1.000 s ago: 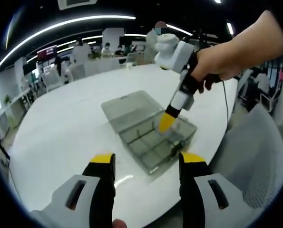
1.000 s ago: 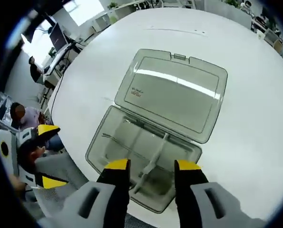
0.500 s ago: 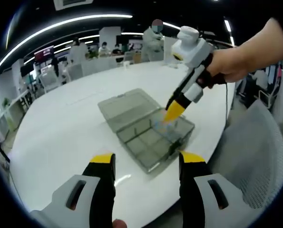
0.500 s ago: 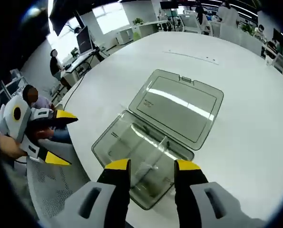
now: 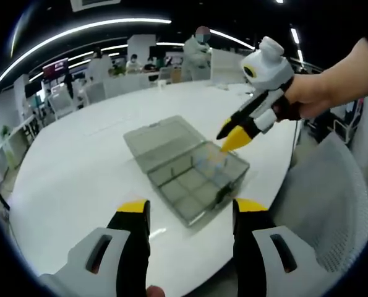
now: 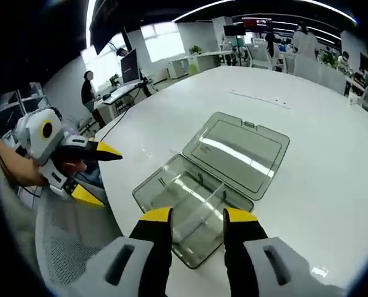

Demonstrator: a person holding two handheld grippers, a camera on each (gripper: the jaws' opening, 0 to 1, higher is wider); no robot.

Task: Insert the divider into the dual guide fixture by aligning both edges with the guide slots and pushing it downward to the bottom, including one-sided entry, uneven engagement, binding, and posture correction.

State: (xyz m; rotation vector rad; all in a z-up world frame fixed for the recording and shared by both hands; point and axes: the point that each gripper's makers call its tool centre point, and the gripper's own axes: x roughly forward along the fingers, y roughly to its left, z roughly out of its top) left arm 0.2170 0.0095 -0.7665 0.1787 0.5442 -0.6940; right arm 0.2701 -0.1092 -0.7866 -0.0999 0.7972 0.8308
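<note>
Two grippers, jaws apart and empty, hang above the box (image 6: pixel 196 204): right gripper (image 6: pixel 197 215) over its dividers (image 6: pixel 203 199), left gripper (image 5: pixel 191 204) short of it.

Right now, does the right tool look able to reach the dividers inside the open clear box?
Probably yes. The box lies on the white table with its lid folded back, so nothing covers the dividers. The right tool hovers open just above; the left tool stays aside.
</note>
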